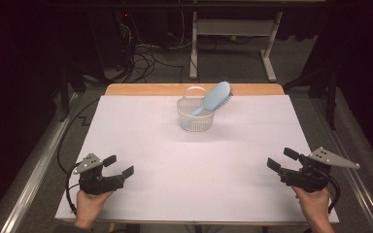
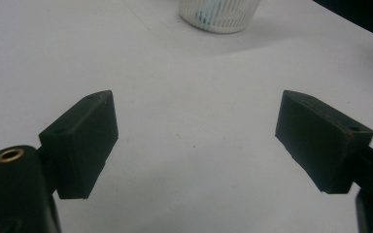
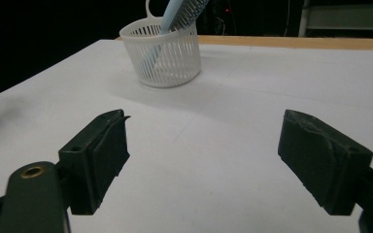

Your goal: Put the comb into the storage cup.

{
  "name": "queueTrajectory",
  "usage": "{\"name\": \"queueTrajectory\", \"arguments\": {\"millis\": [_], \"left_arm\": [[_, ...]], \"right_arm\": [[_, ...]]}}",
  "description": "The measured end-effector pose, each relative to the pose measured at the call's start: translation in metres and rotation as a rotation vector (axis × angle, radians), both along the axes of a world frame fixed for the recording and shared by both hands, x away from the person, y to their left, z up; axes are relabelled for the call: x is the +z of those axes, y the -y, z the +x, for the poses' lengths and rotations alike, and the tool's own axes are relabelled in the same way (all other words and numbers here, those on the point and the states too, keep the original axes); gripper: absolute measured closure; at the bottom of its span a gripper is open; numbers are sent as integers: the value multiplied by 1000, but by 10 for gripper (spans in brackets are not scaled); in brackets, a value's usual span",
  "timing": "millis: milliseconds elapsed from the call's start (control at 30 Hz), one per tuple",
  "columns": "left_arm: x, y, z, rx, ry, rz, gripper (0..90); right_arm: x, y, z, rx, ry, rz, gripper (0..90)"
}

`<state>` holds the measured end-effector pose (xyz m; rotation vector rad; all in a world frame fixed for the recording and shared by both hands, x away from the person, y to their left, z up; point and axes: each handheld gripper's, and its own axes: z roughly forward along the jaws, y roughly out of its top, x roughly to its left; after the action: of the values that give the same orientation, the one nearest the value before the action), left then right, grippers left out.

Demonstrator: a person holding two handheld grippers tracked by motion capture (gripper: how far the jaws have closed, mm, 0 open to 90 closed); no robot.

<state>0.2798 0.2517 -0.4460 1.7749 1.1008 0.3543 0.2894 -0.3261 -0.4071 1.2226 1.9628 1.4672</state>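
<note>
A small white slatted basket (image 1: pixel 195 115) stands on the white table toward the far middle. A light blue hairbrush (image 1: pixel 214 97) leans in it, handle down, bristled head sticking out to the upper right. The basket (image 3: pixel 161 52) and brush (image 3: pixel 177 12) also appear ahead in the right gripper view, and the basket's base (image 2: pixel 219 13) at the top of the left gripper view. My left gripper (image 1: pixel 118 165) rests open near the front left corner, nothing between its jaws. My right gripper (image 1: pixel 281 159) is open near the front right edge, also empty.
A white sheet covers the table (image 1: pixel 194 160), with a wooden strip (image 1: pixel 141 89) bare along the far edge. Behind the table stand a metal desk frame (image 1: pixel 233 34) and loose cables (image 1: pixel 145 56) on the floor. A black cable (image 1: pixel 70 131) trails off the left side.
</note>
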Motion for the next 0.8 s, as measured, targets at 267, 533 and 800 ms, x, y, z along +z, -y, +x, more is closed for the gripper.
{"name": "queueTrajectory", "arguments": {"millis": [267, 533, 800], "left_arm": [[1, 0, -1, -2, 4, 2, 147], [1, 0, -1, -1, 5, 1, 147], [1, 0, -1, -1, 5, 2, 147]], "right_arm": [[-6, -1, -2, 4, -12, -9, 188], [-10, -2, -2, 3, -15, -3, 188], [-14, -1, -3, 0, -20, -2, 188]]}}
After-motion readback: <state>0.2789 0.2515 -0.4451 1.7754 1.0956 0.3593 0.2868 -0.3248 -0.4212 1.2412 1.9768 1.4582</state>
